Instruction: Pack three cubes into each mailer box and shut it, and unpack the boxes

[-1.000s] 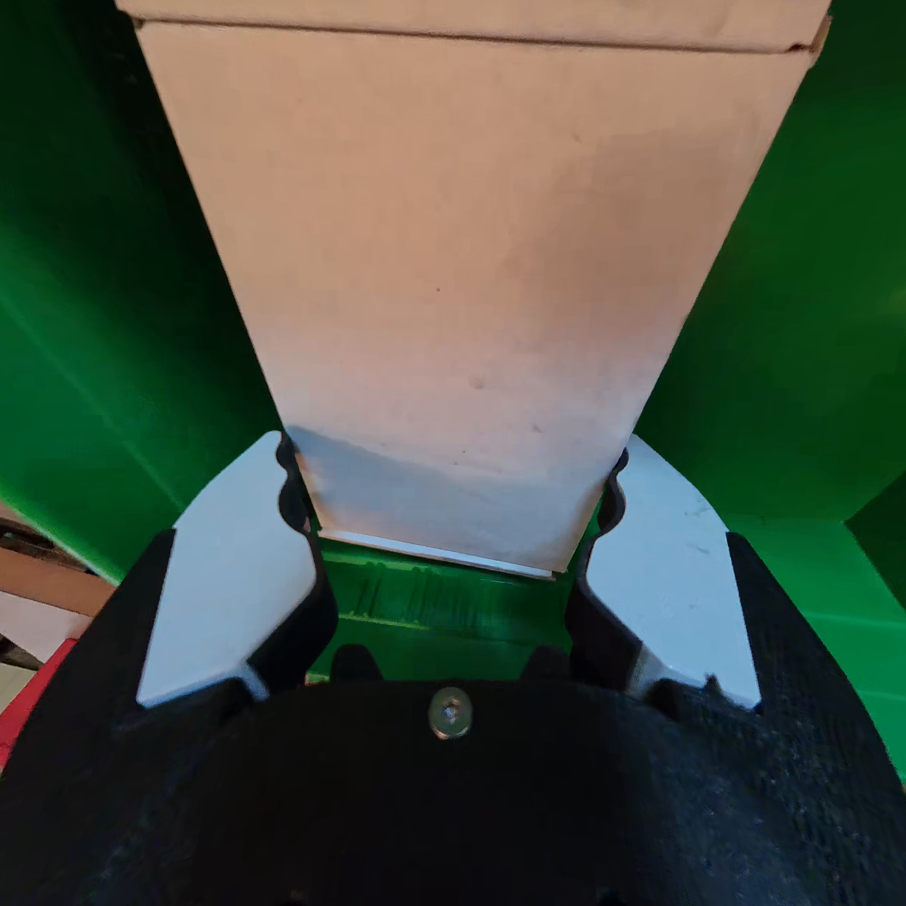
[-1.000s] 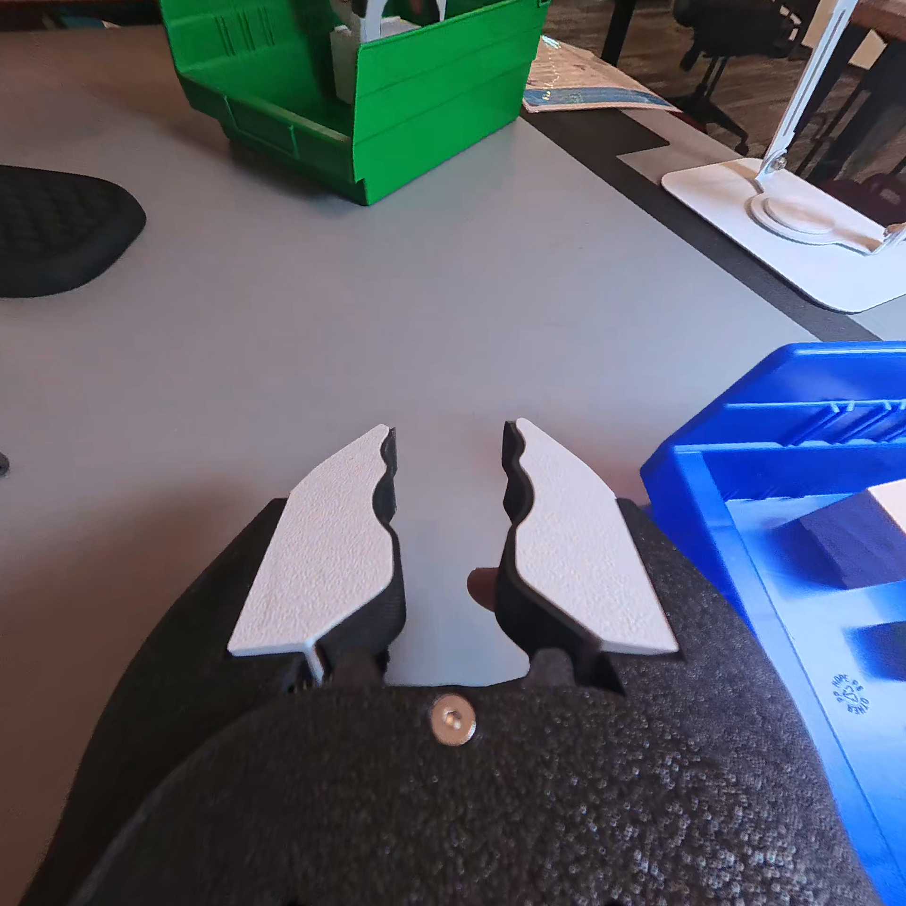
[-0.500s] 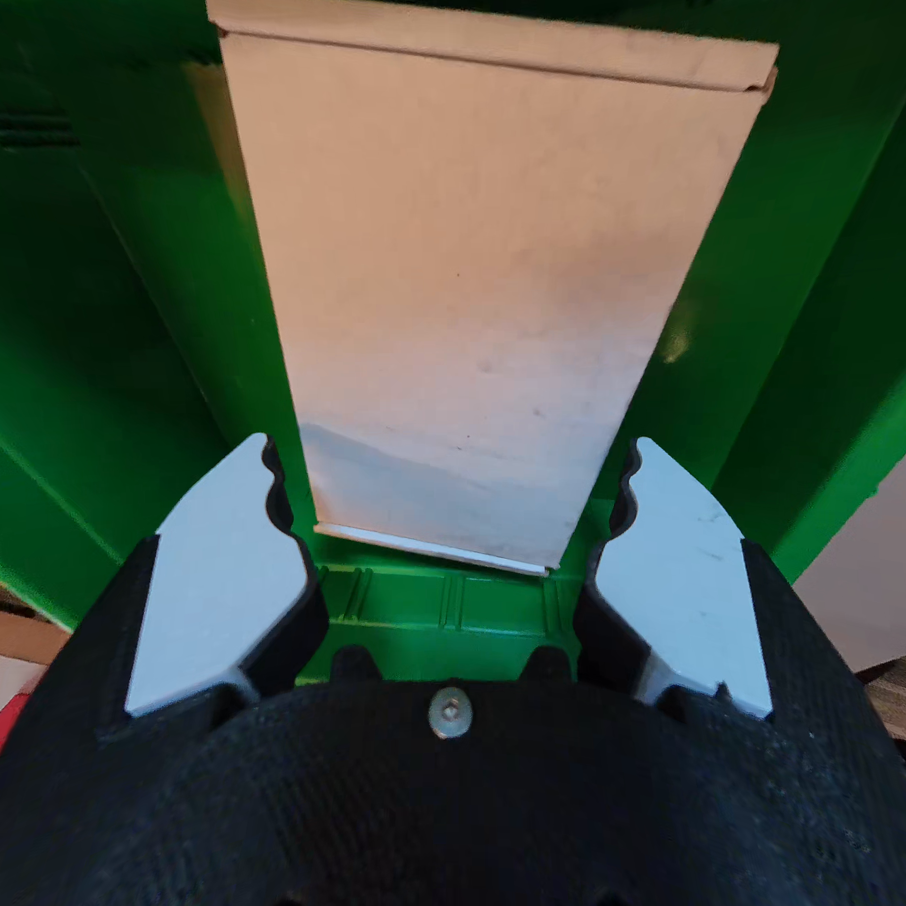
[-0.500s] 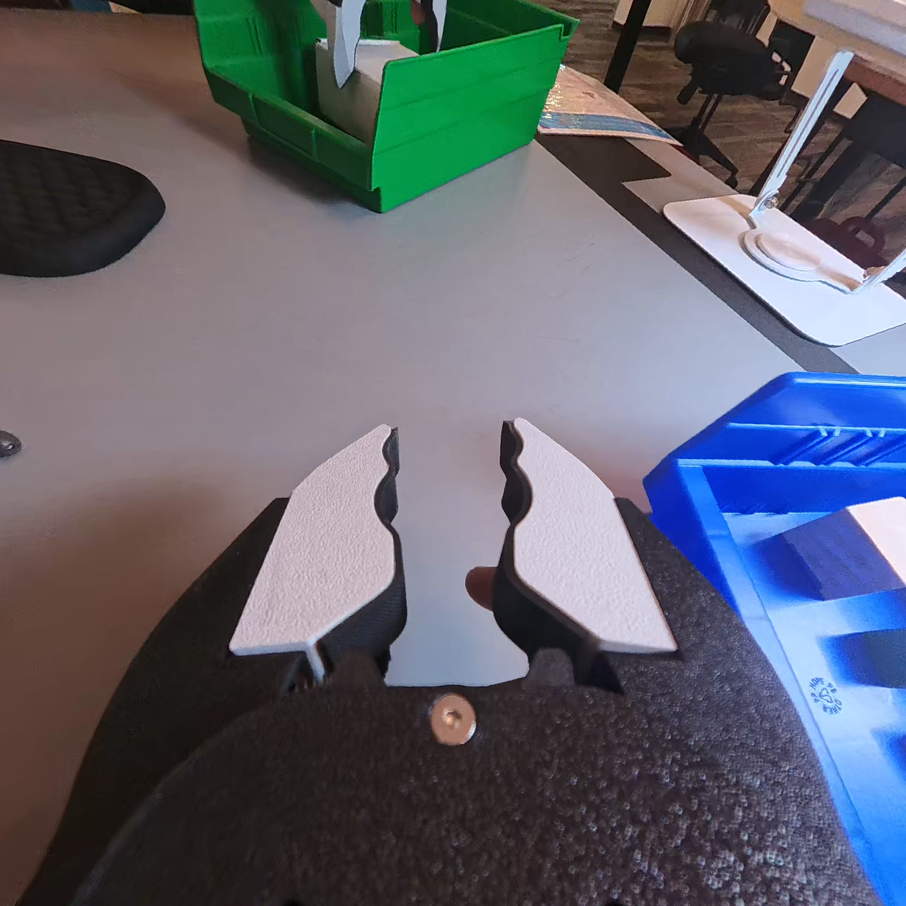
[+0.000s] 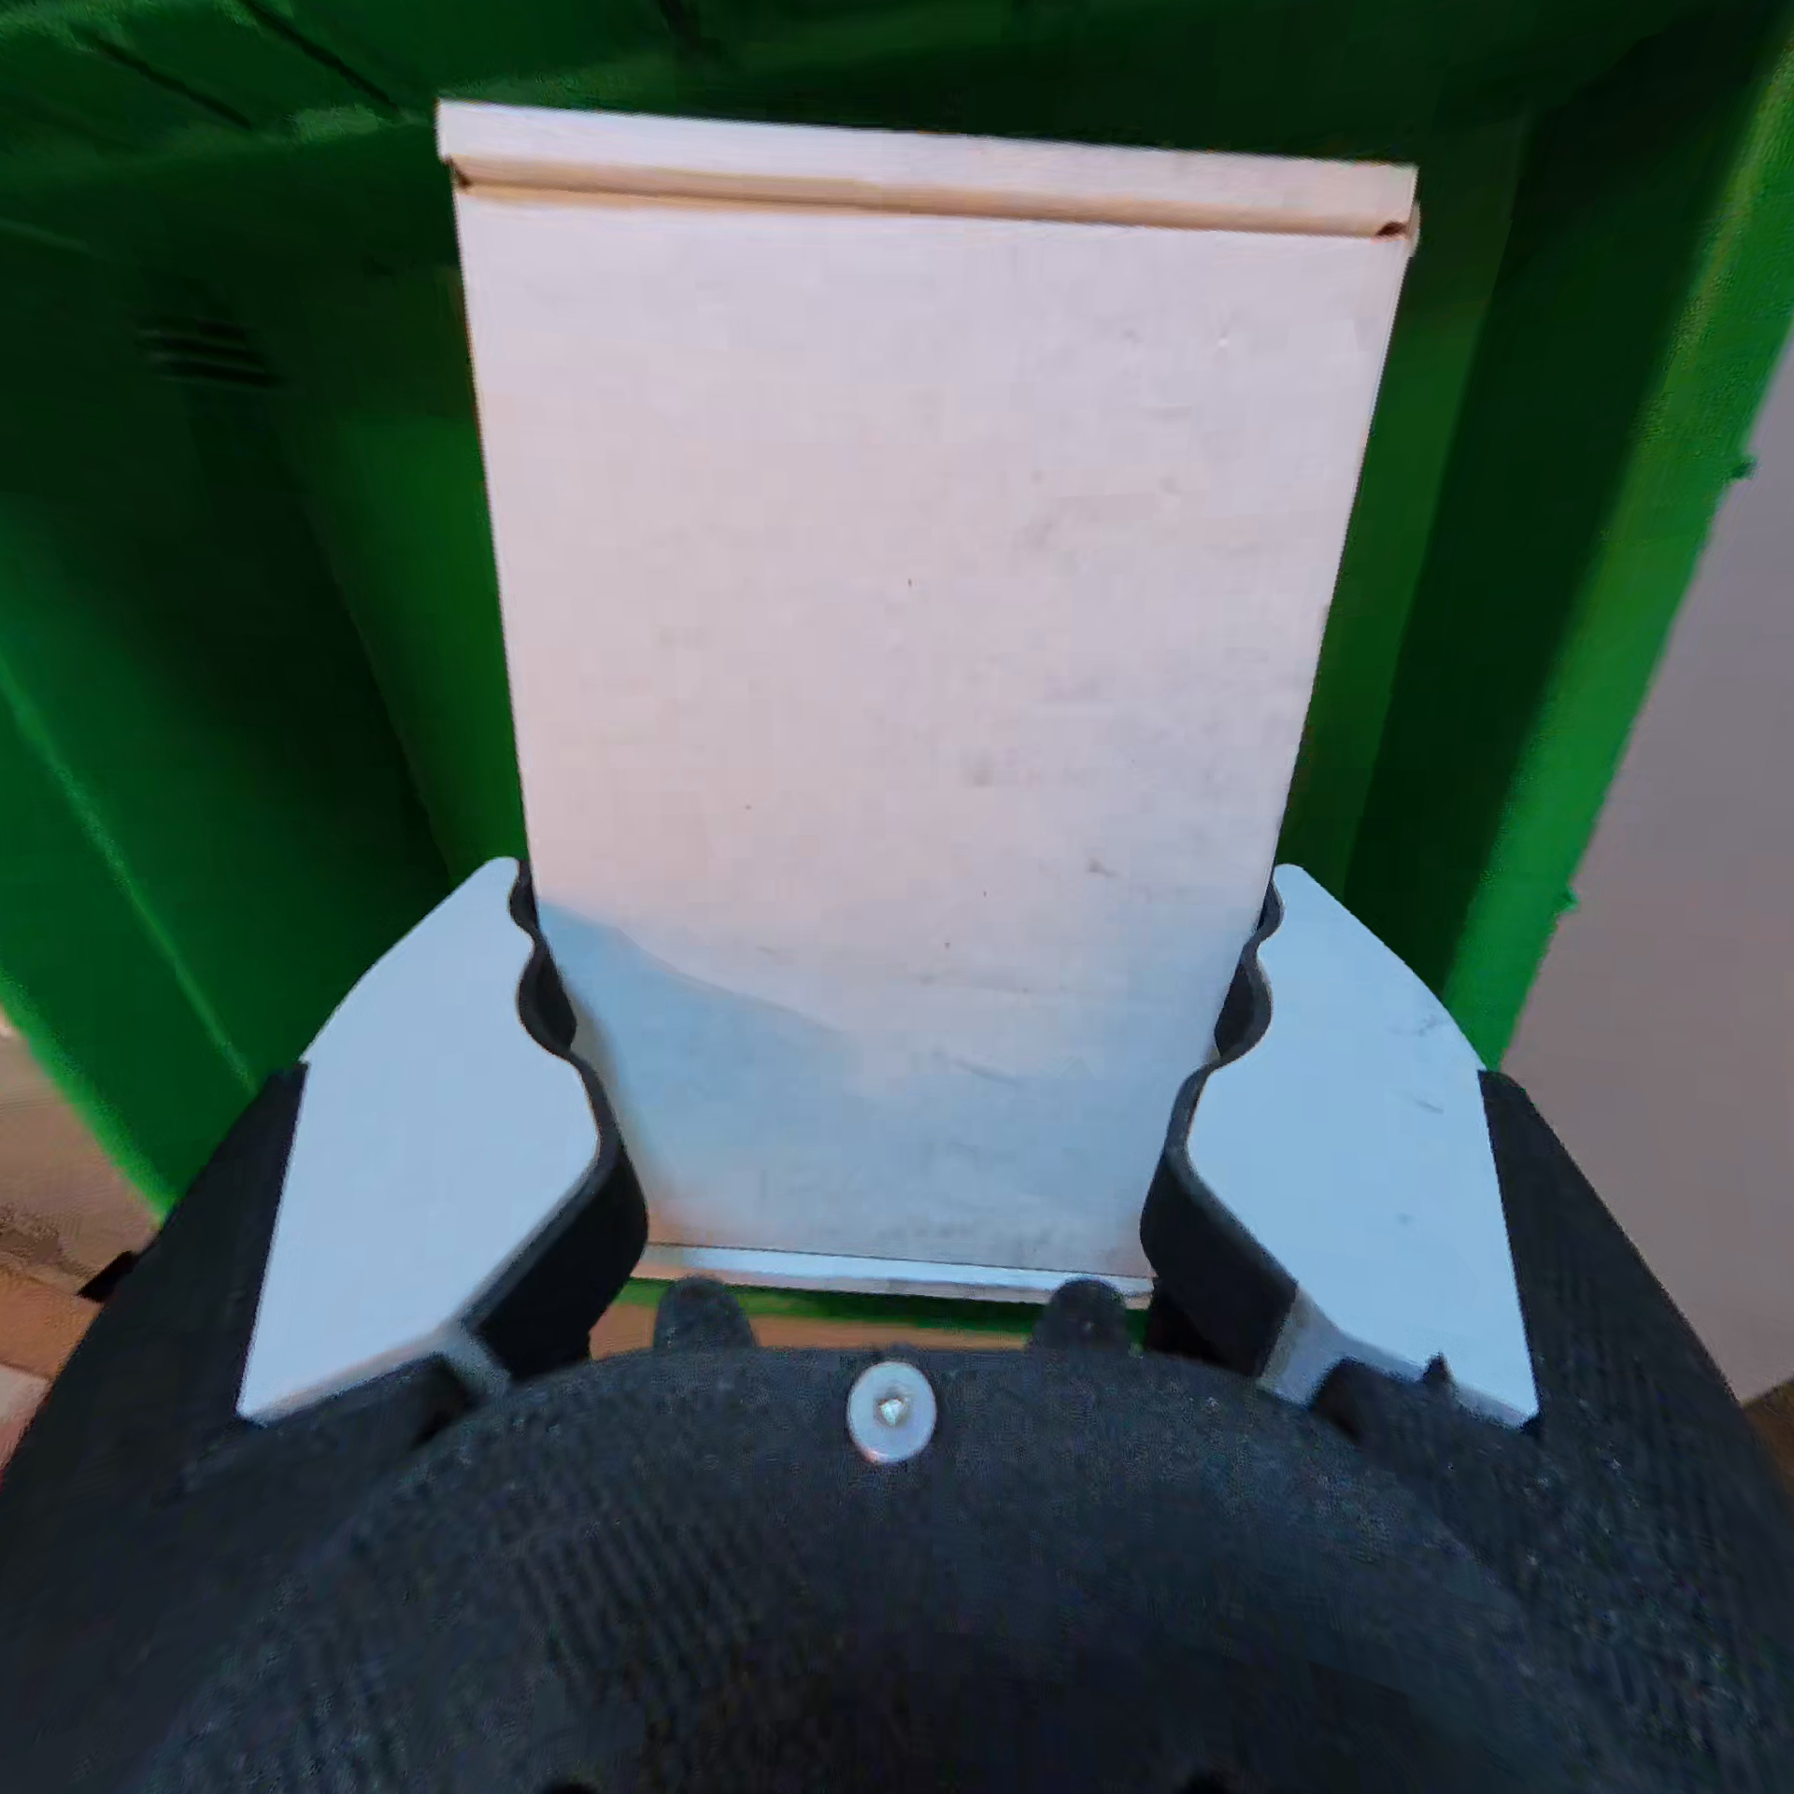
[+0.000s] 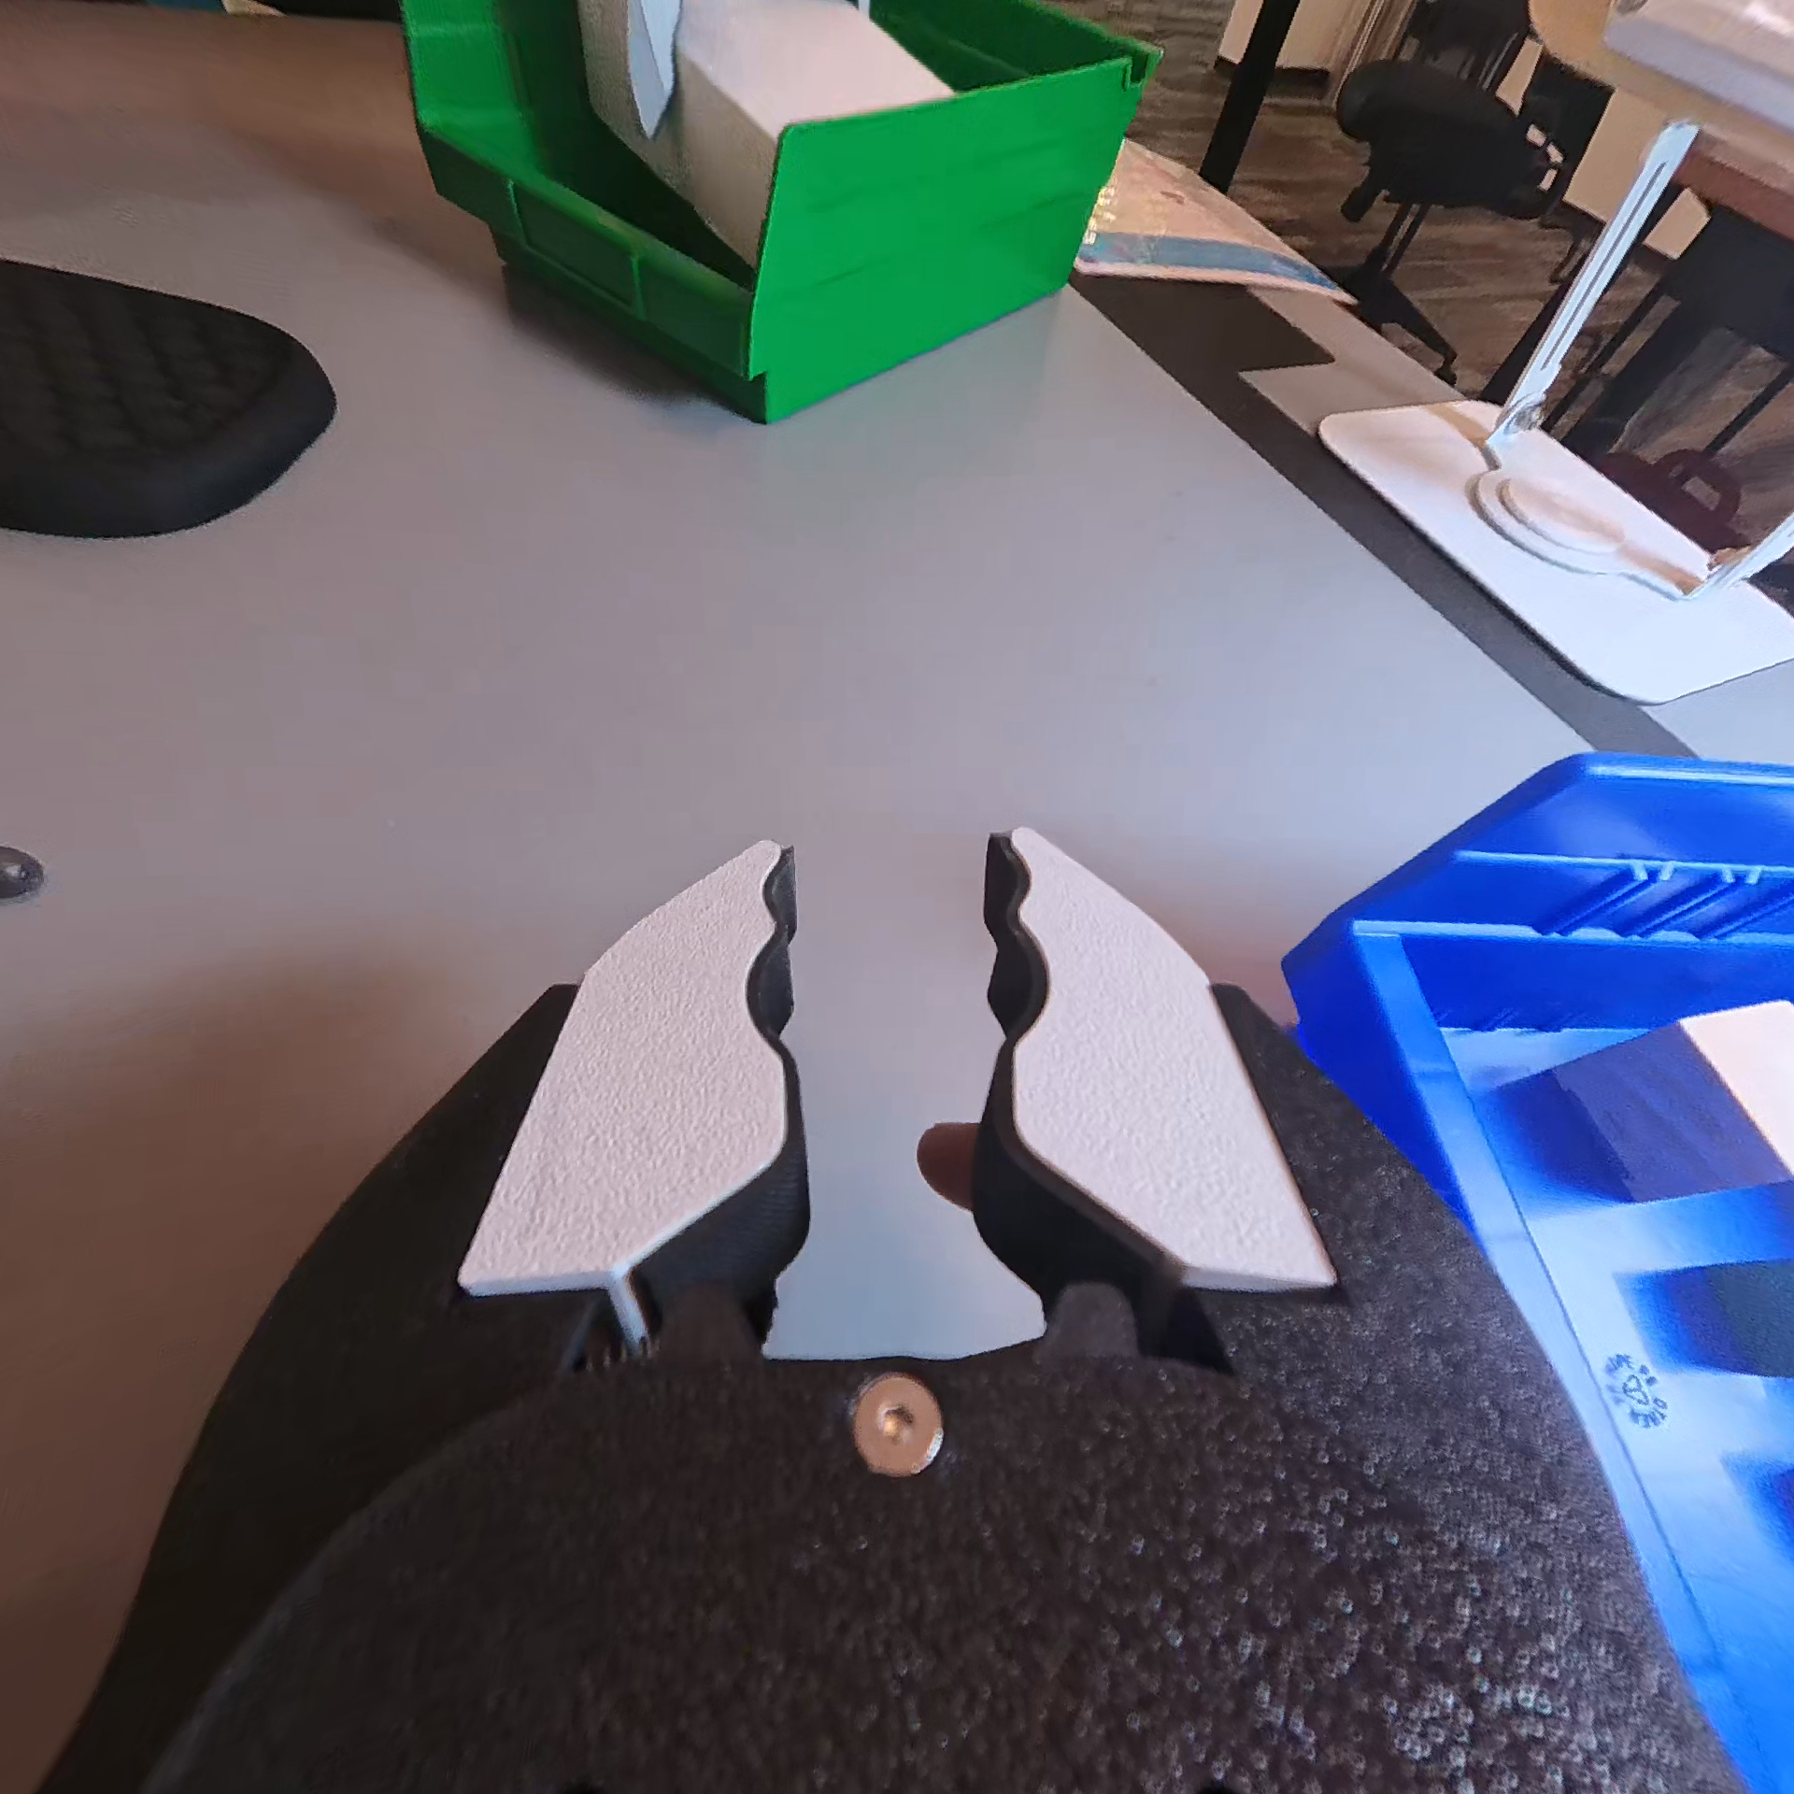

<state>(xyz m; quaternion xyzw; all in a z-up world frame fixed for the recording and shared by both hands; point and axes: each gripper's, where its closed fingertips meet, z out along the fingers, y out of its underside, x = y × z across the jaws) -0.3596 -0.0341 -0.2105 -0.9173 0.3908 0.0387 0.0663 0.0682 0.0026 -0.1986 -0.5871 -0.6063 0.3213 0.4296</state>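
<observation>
A closed white mailer box [image 5: 913,582] stands inside the green bin [image 5: 194,680]. My left gripper [image 5: 893,883] is shut on it, one finger pressed against each side of its near end. In the right wrist view the box [image 6: 806,78] leans tilted in the green bin [image 6: 922,223] at the far side of the table, with a white finger of the left gripper [image 6: 641,68] on it. My right gripper [image 6: 888,854] is open and empty over the grey table. The blue bin [image 6: 1553,971] at its right holds a dark blue cube [image 6: 1602,1116] and a white object [image 6: 1747,1058].
A black mesh pad [image 6: 126,398] lies at the left of the table. A white stand base [image 6: 1553,544] sits on the right, past a dark strip in the table top. Papers [image 6: 1184,243] lie behind the green bin. Office chairs stand beyond the table. Tip to tip, the grippers are about 45 cm apart.
My left gripper let go of the box, moved forward along it and shut on it again, deeper between the fingers. The right gripper drifted slightly; the green bin looks nearer.
</observation>
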